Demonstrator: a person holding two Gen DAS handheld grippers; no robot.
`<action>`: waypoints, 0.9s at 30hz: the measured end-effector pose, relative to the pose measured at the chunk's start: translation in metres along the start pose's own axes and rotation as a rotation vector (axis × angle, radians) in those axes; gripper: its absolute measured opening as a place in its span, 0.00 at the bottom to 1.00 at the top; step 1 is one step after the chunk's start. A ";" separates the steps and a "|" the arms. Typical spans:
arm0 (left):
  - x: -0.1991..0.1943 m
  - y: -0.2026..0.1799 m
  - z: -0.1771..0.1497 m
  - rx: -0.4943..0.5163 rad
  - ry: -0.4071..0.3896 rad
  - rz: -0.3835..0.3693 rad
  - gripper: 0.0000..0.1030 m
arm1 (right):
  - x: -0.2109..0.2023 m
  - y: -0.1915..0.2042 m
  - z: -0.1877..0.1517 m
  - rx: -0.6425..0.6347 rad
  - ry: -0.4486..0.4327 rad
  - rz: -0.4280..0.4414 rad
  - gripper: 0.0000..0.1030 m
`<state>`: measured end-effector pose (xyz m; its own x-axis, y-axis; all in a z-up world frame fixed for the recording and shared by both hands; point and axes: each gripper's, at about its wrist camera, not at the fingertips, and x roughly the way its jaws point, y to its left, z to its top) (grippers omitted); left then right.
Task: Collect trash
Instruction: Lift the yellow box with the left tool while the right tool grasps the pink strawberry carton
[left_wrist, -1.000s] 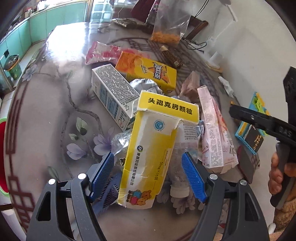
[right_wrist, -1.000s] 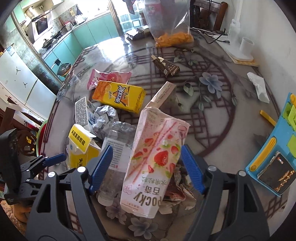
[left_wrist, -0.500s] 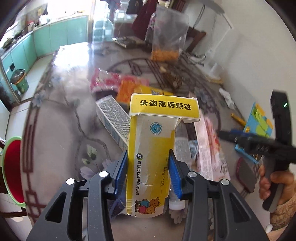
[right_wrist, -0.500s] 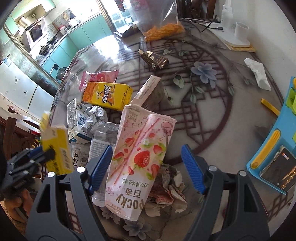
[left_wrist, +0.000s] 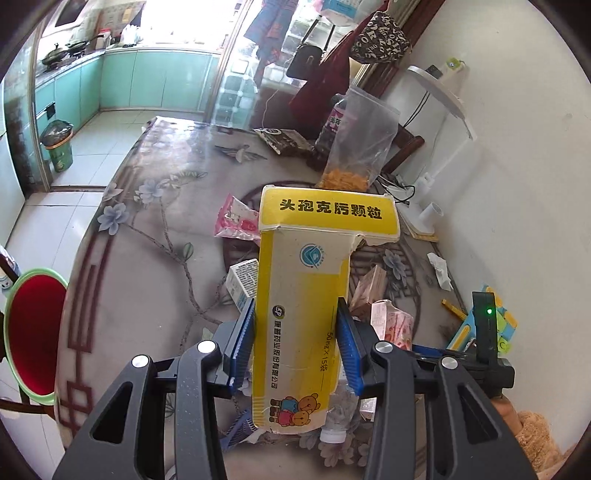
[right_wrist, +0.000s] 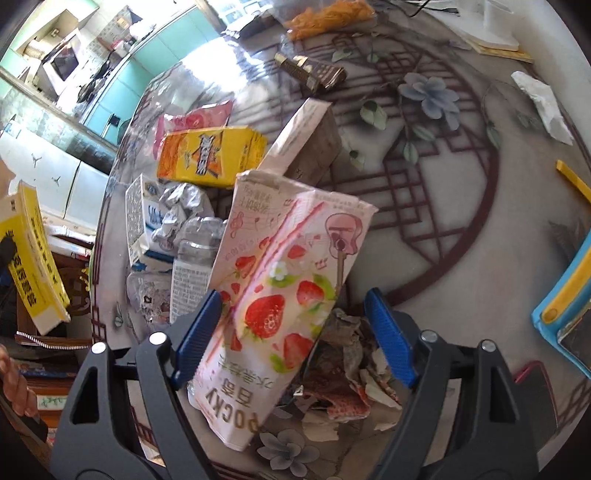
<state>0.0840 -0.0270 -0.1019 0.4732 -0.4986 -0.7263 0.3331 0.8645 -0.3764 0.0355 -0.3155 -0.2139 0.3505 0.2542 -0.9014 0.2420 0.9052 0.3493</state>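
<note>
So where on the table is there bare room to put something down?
Bare tabletop lies left of the trash pile, toward the red bin with green rim. Another free patch lies between the pink strawberry Pocky box and the blue tray. The middle, around the orange-yellow carton, is crowded.

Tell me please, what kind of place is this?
Most likely a home: a dining table beside an open kitchen. Teal kitchen cabinets with a wok on the counter stand behind it, a microwave shows in the right wrist view, and a desk lamp stands near the wall.
</note>
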 end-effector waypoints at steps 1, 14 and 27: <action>0.001 0.001 0.000 -0.006 0.002 -0.003 0.38 | 0.001 0.001 -0.001 -0.006 0.005 0.016 0.57; 0.004 0.013 -0.008 -0.037 0.032 -0.023 0.38 | -0.036 0.025 0.000 -0.032 -0.111 0.120 0.27; -0.006 0.032 -0.009 -0.035 0.032 -0.003 0.38 | -0.061 0.076 0.010 -0.138 -0.180 0.153 0.25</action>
<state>0.0844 0.0046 -0.1152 0.4459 -0.4992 -0.7429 0.3051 0.8651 -0.3982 0.0410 -0.2655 -0.1297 0.5320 0.3380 -0.7764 0.0529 0.9018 0.4289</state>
